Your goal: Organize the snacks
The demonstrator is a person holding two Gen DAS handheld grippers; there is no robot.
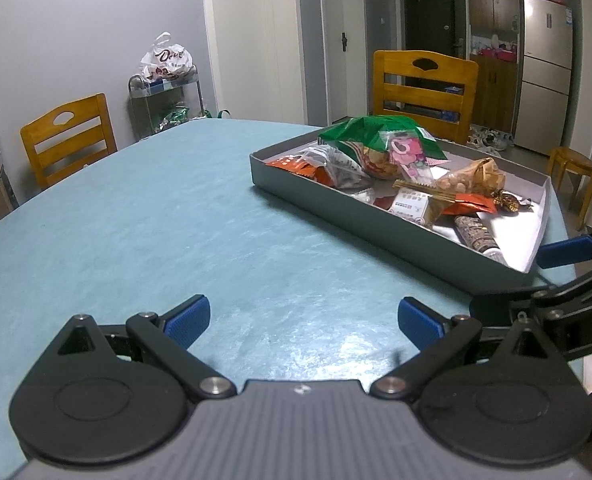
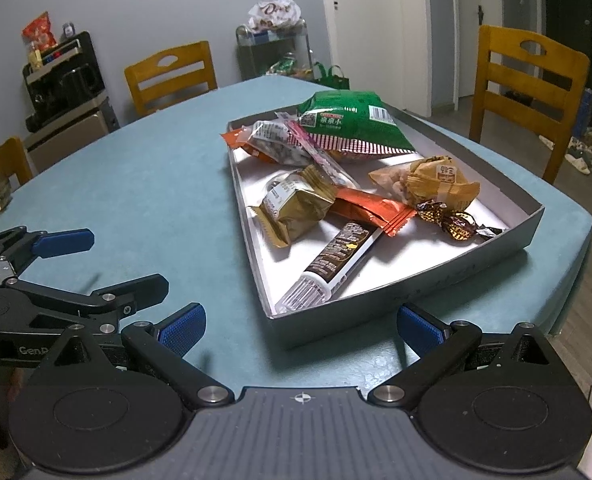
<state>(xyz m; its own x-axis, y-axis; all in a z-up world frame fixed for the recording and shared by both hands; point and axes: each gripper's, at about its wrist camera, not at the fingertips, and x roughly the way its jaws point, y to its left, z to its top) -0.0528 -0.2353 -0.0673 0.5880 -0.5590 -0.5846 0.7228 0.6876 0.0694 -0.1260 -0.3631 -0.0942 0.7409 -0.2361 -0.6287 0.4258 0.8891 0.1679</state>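
A shallow grey tray (image 2: 508, 236) with a white floor sits on the blue table and holds several snacks: a green bag (image 2: 348, 120), a gold packet (image 2: 296, 204), an orange wrapper (image 2: 372, 210), a dark chocolate tube (image 2: 336, 256), a nut bag (image 2: 428, 182) and wrapped candies (image 2: 448, 220). The tray (image 1: 376, 220) also shows in the left wrist view at right, with the green bag (image 1: 372, 130). My right gripper (image 2: 301, 328) is open and empty just before the tray's near corner. My left gripper (image 1: 304, 318) is open and empty over bare table, left of the tray.
Wooden chairs stand around the table (image 1: 68, 136) (image 1: 424, 88). A metal cart with a white bag (image 1: 164, 80) stands by the far wall. A stool (image 1: 572, 176) stands at right. The table edge drops off to the right of the tray (image 2: 568, 280).
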